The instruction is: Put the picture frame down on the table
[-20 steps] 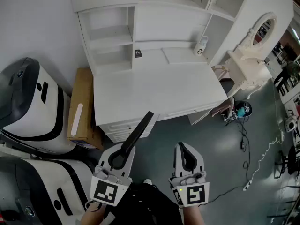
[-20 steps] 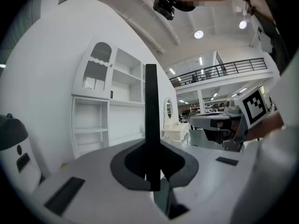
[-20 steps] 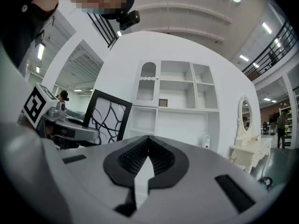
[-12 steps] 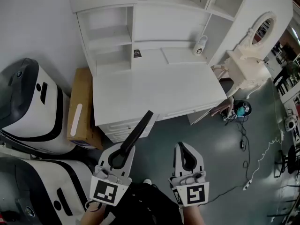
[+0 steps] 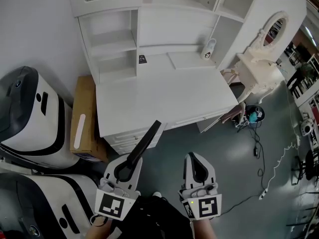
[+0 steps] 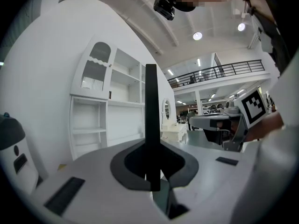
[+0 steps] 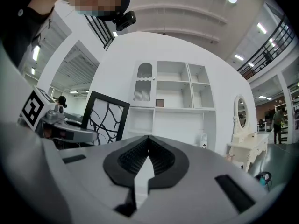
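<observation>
Nearest, the left gripper (image 5: 128,167) pinches the lower edge of the picture frame (image 5: 147,139), while the right gripper (image 5: 195,159) has its jaws pressed together on nothing. The frame looks thin, stiff and light, possibly glazed, so its black rim seems the safest hold. It stands upright, long axis rising from the jaws, face toward the right gripper, short of the white table (image 5: 164,96) beyond.

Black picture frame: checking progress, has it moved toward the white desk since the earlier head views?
No. The black picture frame still ends over the front edge of the white desk, same spot.
</observation>
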`<move>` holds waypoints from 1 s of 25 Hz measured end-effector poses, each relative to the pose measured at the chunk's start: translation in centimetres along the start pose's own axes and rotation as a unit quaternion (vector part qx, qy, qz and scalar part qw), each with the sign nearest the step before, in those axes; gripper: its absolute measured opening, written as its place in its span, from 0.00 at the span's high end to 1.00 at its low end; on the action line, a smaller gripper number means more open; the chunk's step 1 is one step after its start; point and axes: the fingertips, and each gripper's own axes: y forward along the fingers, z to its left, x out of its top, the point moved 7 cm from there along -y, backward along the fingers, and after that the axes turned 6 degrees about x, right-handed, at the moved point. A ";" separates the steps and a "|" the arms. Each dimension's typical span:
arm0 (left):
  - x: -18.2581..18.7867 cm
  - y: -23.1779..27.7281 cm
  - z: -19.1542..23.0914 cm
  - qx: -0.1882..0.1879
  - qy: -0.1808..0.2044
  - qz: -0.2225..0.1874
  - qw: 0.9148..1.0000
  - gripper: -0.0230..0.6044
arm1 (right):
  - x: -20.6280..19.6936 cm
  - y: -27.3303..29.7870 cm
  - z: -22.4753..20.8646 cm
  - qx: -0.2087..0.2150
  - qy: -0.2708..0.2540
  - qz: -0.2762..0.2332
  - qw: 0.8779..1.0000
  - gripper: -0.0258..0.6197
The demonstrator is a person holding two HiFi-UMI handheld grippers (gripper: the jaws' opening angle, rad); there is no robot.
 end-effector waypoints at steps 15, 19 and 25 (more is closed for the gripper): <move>-1.4 -2.0 2.6 -0.038 -0.005 0.002 0.999 0.93 | 0.2 0.0 4.1 -0.045 -0.003 -0.002 0.999 0.96; -1.4 -2.4 2.6 -0.050 0.001 0.002 0.999 0.93 | 0.2 -0.5 4.7 -0.055 -0.003 -0.004 0.998 0.96; -1.1 -1.4 2.2 -0.061 0.005 0.004 0.998 0.93 | -0.4 -0.7 3.8 -0.067 0.000 -0.001 0.998 0.96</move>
